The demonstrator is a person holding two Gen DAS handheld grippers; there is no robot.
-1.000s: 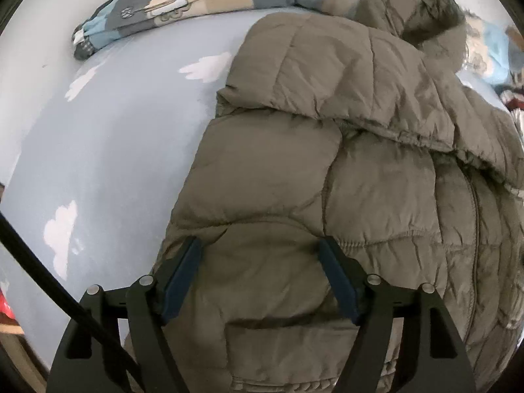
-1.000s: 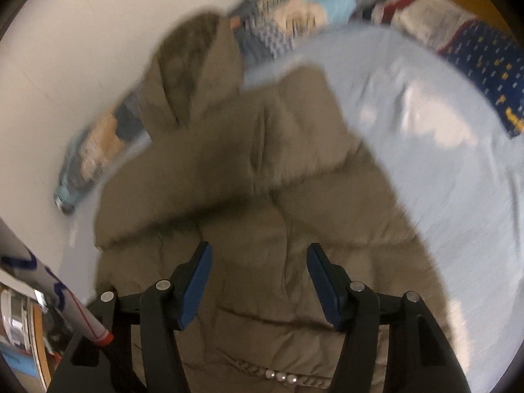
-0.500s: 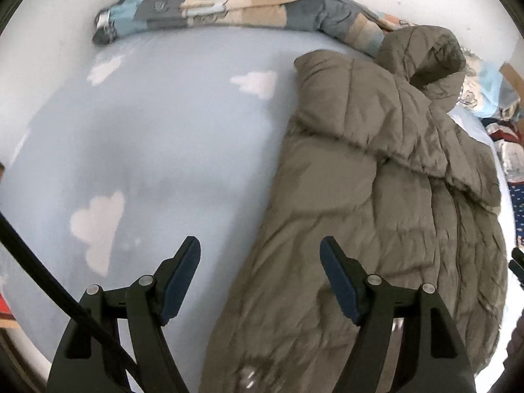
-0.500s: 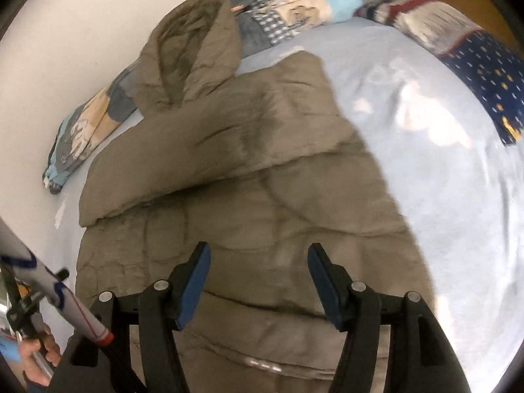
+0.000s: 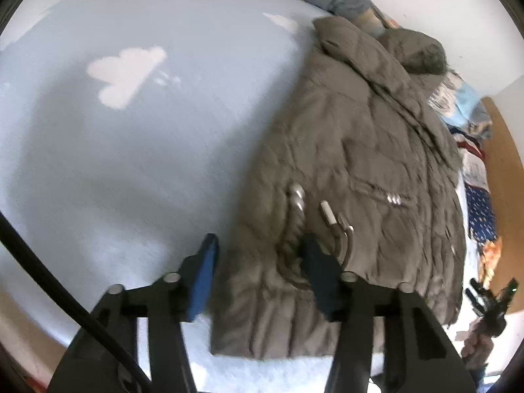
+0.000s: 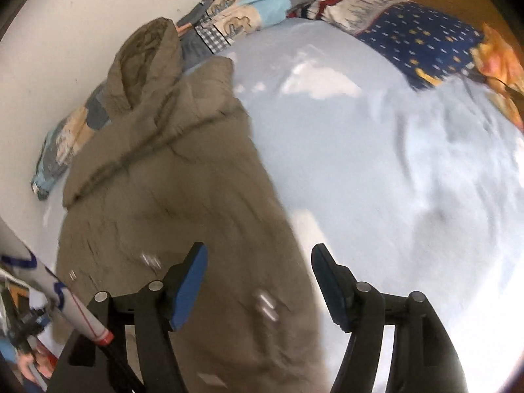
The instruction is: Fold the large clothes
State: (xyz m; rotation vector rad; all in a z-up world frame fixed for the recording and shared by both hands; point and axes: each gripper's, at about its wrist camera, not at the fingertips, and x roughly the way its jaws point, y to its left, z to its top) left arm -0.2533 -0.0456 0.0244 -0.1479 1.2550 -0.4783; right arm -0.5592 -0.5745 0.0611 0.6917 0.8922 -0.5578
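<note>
- One jacket (image 5: 353,163), olive, quilted, hooded, flat on one sheet (image 5: 131,150) of pale blue with white clouds; hood toward the wall.
- Two grippers: left gripper (image 5: 258,275) with jaws wide apart, straddling the jacket's near left hem corner, nothing clamped; right gripper (image 6: 258,288) likewise spread wide, holding nothing, hovering over the jacket's lower right part.
- One patterned blanket (image 6: 235,9) bunched along the wall behind the hood; one navy starred cloth (image 6: 422,39) farther right, well apart from the jacket.
- Jacket's bottom hem near the bed's front edge; left side edge running straight up beside bare sheet.
- Broad open sheet left of the jacket in the left wrist view, and broad open sheet right of it in the right wrist view.
- Left wrist view only: silver cord ends (image 5: 327,213) and braided drawcord on the jacket's front near the hem, one blue pad touching or just over them, cannot tell which.
- Right wrist view only: full hood outline, sleeve folded across the chest; much motion blur over the lower jacket.
</note>
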